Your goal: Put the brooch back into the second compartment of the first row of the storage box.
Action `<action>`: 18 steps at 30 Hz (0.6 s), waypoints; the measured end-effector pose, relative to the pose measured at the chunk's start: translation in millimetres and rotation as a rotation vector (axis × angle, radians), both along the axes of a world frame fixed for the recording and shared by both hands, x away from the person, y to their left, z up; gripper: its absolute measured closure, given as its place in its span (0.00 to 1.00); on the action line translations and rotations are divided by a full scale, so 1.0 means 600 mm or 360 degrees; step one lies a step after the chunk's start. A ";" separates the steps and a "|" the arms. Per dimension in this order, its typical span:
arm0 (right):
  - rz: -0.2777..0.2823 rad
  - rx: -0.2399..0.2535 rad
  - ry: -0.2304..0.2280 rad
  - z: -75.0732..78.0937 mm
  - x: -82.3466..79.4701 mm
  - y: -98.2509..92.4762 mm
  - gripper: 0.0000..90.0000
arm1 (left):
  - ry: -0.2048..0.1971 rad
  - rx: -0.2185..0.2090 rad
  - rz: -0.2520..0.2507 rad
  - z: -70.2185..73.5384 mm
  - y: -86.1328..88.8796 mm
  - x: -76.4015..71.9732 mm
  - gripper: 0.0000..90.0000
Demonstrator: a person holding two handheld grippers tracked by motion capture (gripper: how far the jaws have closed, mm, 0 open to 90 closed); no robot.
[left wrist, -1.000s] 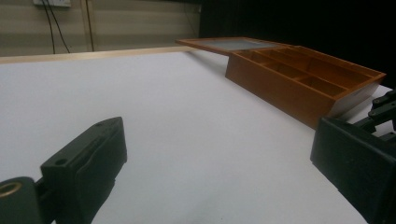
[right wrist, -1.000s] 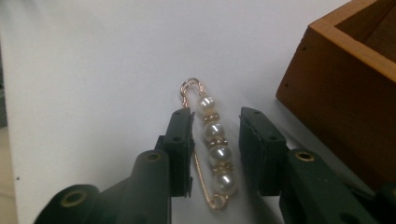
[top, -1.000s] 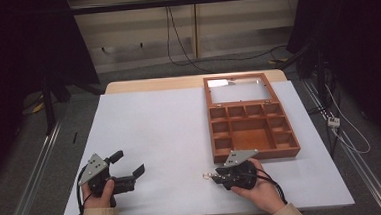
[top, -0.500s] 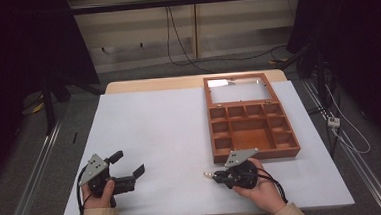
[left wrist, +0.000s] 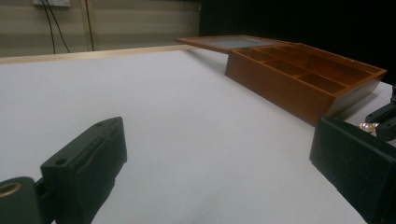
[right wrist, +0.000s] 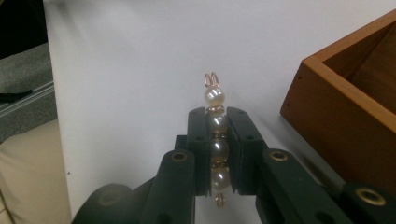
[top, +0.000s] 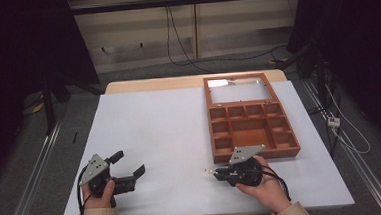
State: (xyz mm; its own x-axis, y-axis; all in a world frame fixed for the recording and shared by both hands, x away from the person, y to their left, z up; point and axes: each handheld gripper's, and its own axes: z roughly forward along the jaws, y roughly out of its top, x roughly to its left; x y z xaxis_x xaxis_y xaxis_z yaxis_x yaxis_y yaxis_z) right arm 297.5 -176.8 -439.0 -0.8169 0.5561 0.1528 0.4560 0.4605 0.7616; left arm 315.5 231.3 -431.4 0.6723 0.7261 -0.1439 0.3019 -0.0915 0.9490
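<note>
A short pearl bead piece (right wrist: 214, 96) with gold wire loops at both ends is clamped lengthwise between the jaws of my right gripper (right wrist: 216, 116), which is shut on it just above the white table. In the high view the right gripper (top: 216, 172) lies low at the front, pointing left, and the pearl piece (top: 207, 171) sticks out of its tip. My left gripper (top: 129, 163) rests at the front left, jaws wide open and nothing between them (left wrist: 219, 158). The gold end of the pearl piece (left wrist: 368, 126) glints at the far right of the left gripper view.
An open wooden box (top: 255, 154) with several compartments and a glass lid laid back lies at the right of the white table top (top: 160, 129), just behind the right gripper. Its near corner (right wrist: 345, 116) stands close on the right of the jaws. The box (left wrist: 280, 84) has low walls.
The right gripper's jaws have drawn together on the pearl piece. Both hands stay about where they were.
</note>
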 end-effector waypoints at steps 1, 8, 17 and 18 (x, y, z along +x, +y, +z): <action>0.0006 0.0012 0.0003 0.004 -0.001 -0.001 0.90 | 0.0002 0.0000 0.0002 0.000 0.000 0.000 0.04; -0.0007 0.0043 0.0004 0.011 -0.003 -0.009 0.90 | -0.0003 -0.0014 0.0014 0.000 0.002 0.000 0.04; -0.0019 0.0057 -0.0005 0.023 -0.003 -0.018 0.90 | -0.0002 0.0001 0.0001 -0.001 0.001 0.000 0.04; -0.0024 0.0074 -0.0001 0.027 0.000 -0.021 0.90 | -0.0002 0.0002 0.0001 -0.001 0.001 0.000 0.04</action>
